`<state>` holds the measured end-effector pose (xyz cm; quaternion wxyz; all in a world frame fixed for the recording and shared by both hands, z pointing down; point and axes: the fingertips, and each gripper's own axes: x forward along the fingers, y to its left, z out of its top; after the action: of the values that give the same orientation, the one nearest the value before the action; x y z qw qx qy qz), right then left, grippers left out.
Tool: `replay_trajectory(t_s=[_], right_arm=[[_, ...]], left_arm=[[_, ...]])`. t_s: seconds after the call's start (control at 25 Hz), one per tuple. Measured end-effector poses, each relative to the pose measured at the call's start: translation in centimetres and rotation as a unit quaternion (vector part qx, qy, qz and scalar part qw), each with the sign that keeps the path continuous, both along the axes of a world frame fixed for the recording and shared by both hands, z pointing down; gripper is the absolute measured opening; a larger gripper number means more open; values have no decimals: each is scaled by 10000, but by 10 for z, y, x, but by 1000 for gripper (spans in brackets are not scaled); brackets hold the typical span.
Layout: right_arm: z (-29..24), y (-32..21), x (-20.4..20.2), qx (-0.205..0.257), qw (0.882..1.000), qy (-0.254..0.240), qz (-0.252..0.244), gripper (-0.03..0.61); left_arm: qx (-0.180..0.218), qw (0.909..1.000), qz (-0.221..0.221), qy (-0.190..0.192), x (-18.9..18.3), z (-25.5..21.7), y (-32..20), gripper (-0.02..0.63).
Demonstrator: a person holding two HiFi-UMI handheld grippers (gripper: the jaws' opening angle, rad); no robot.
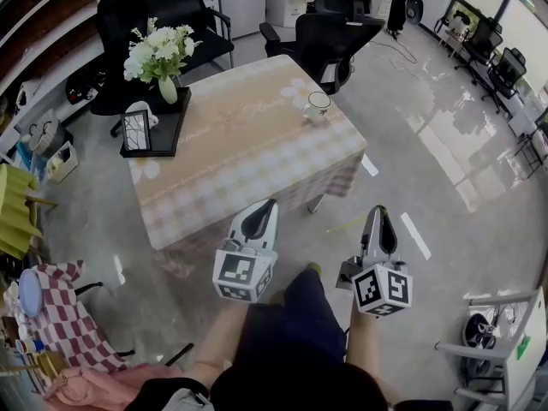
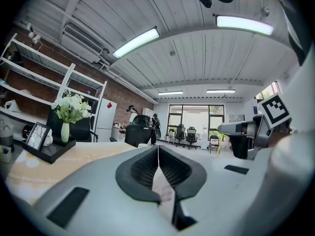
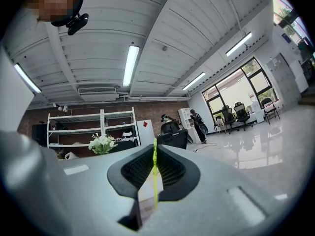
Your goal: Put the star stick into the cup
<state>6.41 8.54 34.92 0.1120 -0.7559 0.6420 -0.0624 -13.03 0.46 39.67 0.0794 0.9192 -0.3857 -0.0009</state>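
A white cup (image 1: 317, 105) stands near the far right corner of the table (image 1: 257, 157), which has a pale patterned cloth. Both grippers hover off the table's near edge, above the floor, well short of the cup. My right gripper (image 1: 377, 211) is shut on the thin yellow-green star stick (image 3: 155, 178), which runs up between its pads in the right gripper view. In the head view a short length of the stick (image 1: 345, 225) pokes out to the left. My left gripper (image 1: 267, 205) is shut with nothing in it; its jaws meet in the left gripper view (image 2: 158, 149).
On the table's left end sits a black tray (image 1: 163, 131) with a vase of white flowers (image 1: 163, 58) and a small picture frame (image 1: 135, 131). Black office chairs (image 1: 338, 28) stand behind the table. A checked-cloth seat (image 1: 60, 315) is at lower left, a white cart (image 1: 505, 349) at lower right.
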Motion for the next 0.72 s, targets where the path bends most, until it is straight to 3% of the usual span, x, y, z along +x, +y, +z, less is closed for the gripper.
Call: replay_trajectory(t_s=[0.72], right_arm=[[2, -67, 39, 47, 10000, -42, -75, 15]], left_arm=[[-21, 9998, -194, -60, 27, 4, -60, 12]])
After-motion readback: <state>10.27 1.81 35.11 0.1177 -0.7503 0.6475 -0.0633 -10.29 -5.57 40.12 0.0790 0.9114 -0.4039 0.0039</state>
